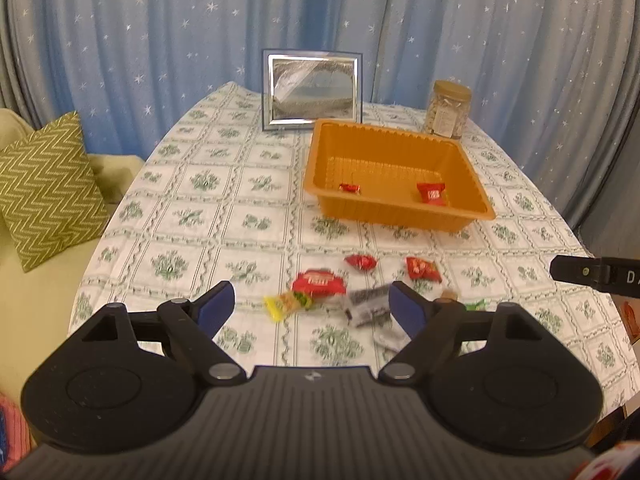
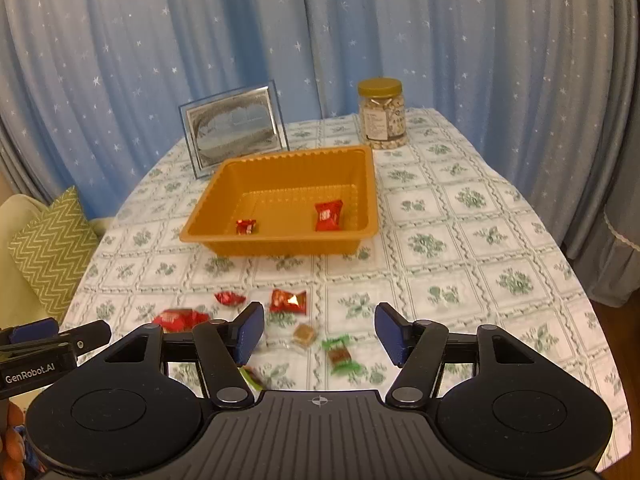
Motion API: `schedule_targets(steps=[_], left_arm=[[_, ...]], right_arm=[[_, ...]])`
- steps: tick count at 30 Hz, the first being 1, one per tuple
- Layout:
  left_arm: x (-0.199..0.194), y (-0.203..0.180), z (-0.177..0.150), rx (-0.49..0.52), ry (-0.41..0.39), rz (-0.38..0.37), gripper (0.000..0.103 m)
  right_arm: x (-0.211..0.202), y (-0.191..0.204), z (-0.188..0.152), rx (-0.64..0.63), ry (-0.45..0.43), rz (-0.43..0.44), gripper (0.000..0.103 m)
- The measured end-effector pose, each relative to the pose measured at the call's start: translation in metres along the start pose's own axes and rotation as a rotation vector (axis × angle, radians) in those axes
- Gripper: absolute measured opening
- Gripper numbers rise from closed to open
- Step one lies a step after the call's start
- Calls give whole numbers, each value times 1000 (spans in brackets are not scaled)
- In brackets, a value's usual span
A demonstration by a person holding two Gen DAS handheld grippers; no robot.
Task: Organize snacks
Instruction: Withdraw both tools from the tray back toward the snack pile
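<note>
**Snacks partly sorted into an orange tray**

At the far left, a green zigzag cushion was seen beside the counter. The left gripper was held over loose snacks with its jaws spread wide and nothing gripped. A picture frame stood behind the orange tray, in which two red snacks were laid. The right gripper was likewise held with jaws apart and empty. A lidded jar stood rightmost.
</note>
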State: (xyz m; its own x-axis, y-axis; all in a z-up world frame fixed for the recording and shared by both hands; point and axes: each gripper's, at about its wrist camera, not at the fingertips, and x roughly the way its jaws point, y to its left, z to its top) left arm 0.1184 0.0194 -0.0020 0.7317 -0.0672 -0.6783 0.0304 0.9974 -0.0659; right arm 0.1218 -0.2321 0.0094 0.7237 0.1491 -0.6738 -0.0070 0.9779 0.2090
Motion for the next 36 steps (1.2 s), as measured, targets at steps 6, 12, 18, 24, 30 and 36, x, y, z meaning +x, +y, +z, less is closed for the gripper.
schedule_targets(steps=[6,12,18,24,30,36], left_arm=[[-2,4,-15,-2,12,15,88],[4,3,-28,5,32,23,90],[23,5,-39,-1,59,37,90],[50,13,-45,-10,75,58,90],[87,19,-42,38,78,67,90],[126,21,-31,176,82,65,88]], right_arm=[[-4,-8,-19,20,15,-5,66],[0,-21,-44,30,29,-11,67],[17,-27,-56,32,25,-2,67],[46,-26,-59,3,36,16,67],[77,-29,-57,-20,60,19,67],[98,-34,-55,-46,69,23,66]])
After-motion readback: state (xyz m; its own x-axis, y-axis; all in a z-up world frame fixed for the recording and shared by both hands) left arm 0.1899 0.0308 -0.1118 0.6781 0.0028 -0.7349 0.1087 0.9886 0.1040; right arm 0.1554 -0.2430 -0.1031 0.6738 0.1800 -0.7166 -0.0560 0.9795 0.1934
